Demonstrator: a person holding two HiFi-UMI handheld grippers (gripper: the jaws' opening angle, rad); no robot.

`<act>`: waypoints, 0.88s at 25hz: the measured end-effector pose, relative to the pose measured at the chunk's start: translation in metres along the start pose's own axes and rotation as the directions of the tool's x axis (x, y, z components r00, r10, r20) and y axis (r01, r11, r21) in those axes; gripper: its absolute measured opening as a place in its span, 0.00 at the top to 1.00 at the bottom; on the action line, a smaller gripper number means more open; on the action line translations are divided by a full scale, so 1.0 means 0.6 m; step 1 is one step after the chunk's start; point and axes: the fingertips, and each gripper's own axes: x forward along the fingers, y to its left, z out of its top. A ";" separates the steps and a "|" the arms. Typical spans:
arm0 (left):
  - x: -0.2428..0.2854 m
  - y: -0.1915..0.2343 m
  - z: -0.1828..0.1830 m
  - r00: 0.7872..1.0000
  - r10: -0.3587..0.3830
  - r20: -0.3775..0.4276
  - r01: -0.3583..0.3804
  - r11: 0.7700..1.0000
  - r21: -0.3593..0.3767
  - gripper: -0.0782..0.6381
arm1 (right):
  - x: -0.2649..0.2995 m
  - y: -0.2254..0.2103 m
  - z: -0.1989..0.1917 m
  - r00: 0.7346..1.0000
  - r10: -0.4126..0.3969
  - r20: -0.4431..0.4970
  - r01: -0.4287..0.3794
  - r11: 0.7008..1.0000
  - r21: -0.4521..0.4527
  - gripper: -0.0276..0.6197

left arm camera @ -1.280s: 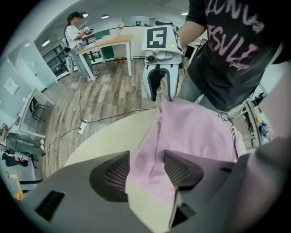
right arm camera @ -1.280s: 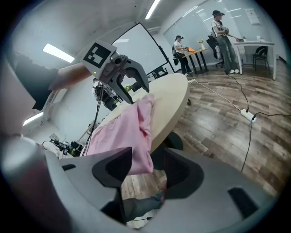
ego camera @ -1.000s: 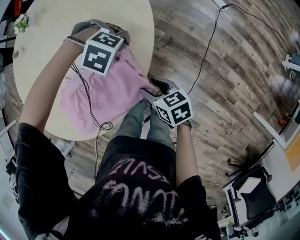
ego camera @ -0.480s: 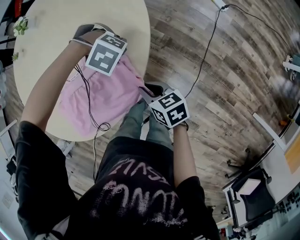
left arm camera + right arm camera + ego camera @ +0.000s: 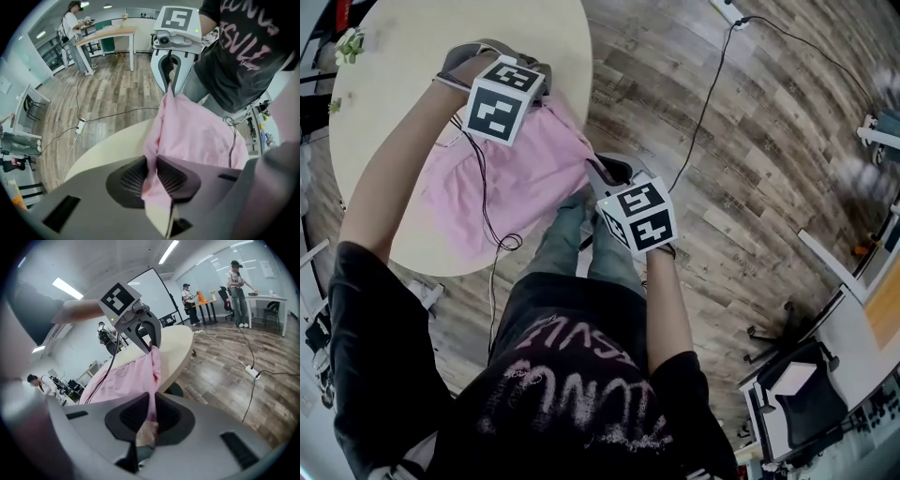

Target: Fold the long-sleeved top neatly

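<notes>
The right gripper (image 5: 149, 416), nearest the body, is clamped on a pinch of the pink top (image 5: 520, 173). Its jaws have just been closing, and the fabric is squeezed between the pads with a fold hanging below them. From these jaws one edge of the top is drawn taut across to the left gripper (image 5: 151, 176). The jaws there have also just been closing and are pressed on the cloth at the farther corner. Between the two pairs of jaws the edge is held up as a ridge. The rest of the top is spread beneath and beside the left jaws on the round worktop (image 5: 403, 56). Beyond the left jaws bare worktop is seen, and past the right jaws the wooden floor (image 5: 750, 141). With both corners secured, the grasp is judged complete; a lift and fold-over of this edge is probably called for next.
</notes>
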 end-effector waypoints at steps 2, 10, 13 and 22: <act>-0.016 0.006 0.012 0.999 0.055 0.003 -0.055 0.998 -0.006 0.78 | -0.019 -0.004 0.006 0.999 -0.032 0.017 0.032 0.999 -0.032 0.90; -0.099 -0.003 0.038 0.975 0.218 -0.032 -0.219 0.976 -0.016 0.78 | -0.084 0.017 0.043 0.992 -0.096 0.076 0.107 0.981 -0.160 0.90; -0.116 -0.027 0.043 0.966 0.256 -0.028 -0.257 0.966 -0.021 0.78 | -0.098 0.040 0.040 0.990 -0.112 0.089 0.127 0.974 -0.187 0.90; -0.164 -0.104 0.016 0.924 0.382 -0.003 -0.382 0.924 -0.020 0.78 | -0.112 0.137 0.062 0.974 -0.187 0.130 0.218 0.934 -0.282 0.90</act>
